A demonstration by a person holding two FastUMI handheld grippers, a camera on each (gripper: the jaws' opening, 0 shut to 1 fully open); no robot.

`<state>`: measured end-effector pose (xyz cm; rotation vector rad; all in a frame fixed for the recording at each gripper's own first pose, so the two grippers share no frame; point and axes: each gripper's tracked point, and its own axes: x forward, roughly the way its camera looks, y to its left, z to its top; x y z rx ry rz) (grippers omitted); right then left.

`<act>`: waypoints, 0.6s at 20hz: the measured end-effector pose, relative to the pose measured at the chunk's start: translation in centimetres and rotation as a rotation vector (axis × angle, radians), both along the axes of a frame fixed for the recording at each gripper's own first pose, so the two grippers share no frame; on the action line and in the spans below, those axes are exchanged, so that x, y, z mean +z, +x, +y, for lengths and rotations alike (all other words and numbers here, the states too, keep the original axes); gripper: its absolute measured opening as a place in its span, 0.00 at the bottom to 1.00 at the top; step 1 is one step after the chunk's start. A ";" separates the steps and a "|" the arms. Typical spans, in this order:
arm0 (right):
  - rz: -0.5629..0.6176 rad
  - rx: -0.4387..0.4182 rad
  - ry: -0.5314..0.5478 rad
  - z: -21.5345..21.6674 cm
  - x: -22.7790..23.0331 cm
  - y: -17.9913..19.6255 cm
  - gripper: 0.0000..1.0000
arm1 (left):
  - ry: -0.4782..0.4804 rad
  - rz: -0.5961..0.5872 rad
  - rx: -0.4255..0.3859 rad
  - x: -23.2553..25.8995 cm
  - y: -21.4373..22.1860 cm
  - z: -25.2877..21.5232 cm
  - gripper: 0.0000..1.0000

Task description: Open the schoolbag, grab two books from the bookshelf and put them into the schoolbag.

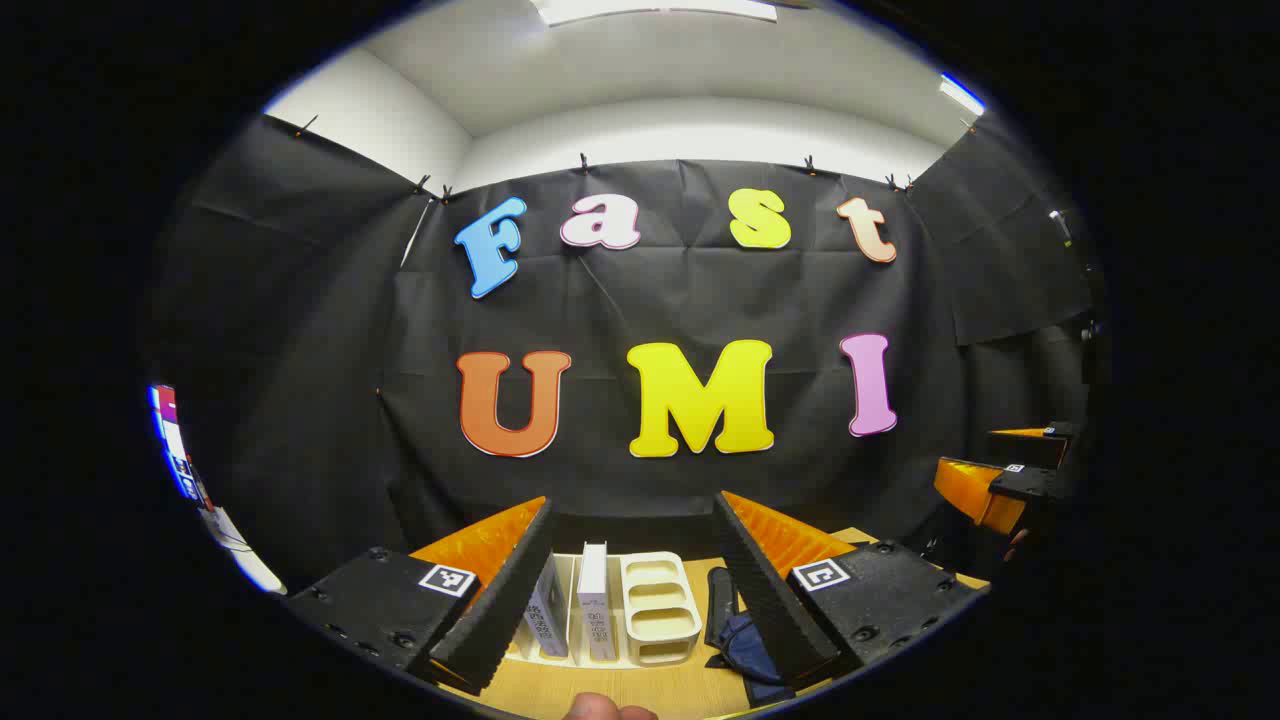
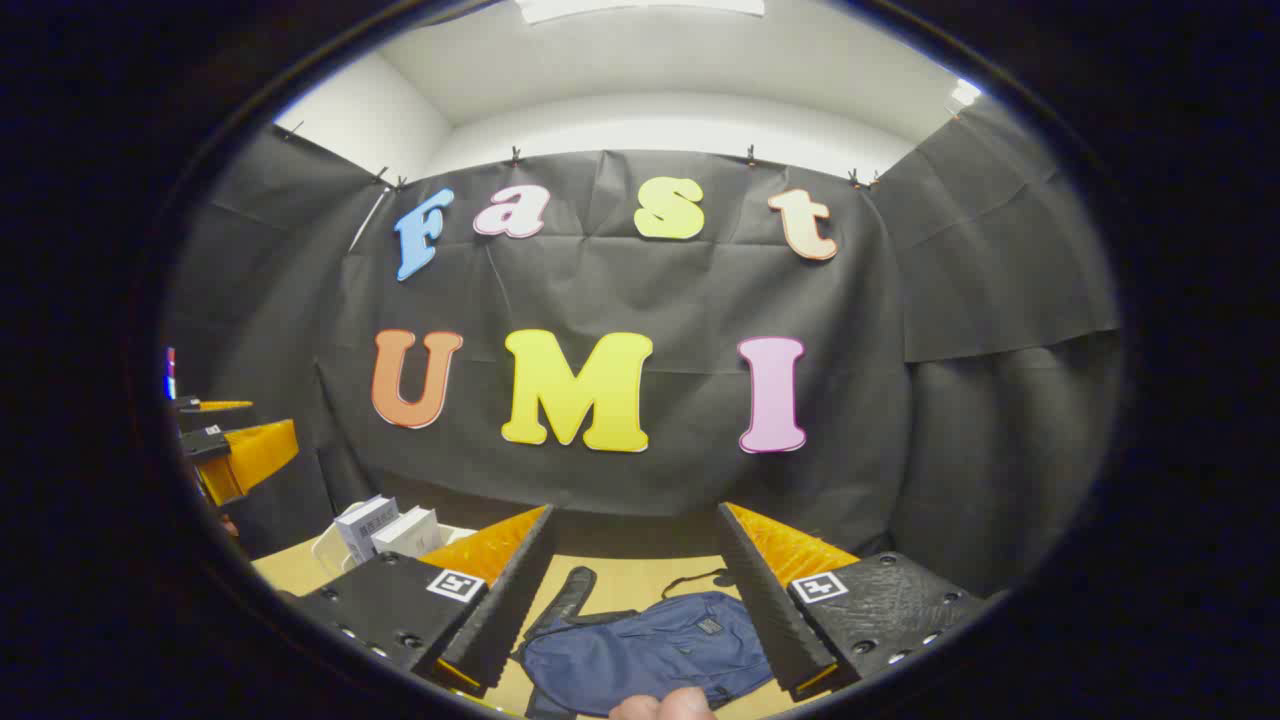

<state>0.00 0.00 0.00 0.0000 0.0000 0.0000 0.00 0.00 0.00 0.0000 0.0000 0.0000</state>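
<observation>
Schoolbag lying flat, two books upright in the bookshelf.

The dark blue schoolbag [image 2: 645, 650] lies flat and closed on the desk [image 2: 640, 575], just ahead of the right gripper [image 2: 640, 590], its black strap trailing beyond it. The white bookshelf [image 1: 655, 605] sits ahead of the left gripper [image 1: 635, 590], holding two white books [image 1: 572, 605] upright in its left slots.

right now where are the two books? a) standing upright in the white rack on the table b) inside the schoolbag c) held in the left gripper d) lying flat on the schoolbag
a: in the left gripper view the two books stand upright in the white rack on the table, apart from the blue schoolbag, and both grippers hang open holding nothing.
</observation>
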 end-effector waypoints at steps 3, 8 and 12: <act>0.020 -0.002 -0.019 0.4 -0.6 0.2 0.93 | 0.008 0.031 0.011 -0.8 0.2 0.5 0.99; 0.057 0.027 -0.039 1.9 -1.9 0.5 0.95 | -0.001 0.029 0.020 -0.9 0.8 0.7 0.99; 0.093 0.055 -0.046 2.7 -2.8 0.6 0.98 | 0.007 0.028 0.028 -0.8 0.8 0.9 0.99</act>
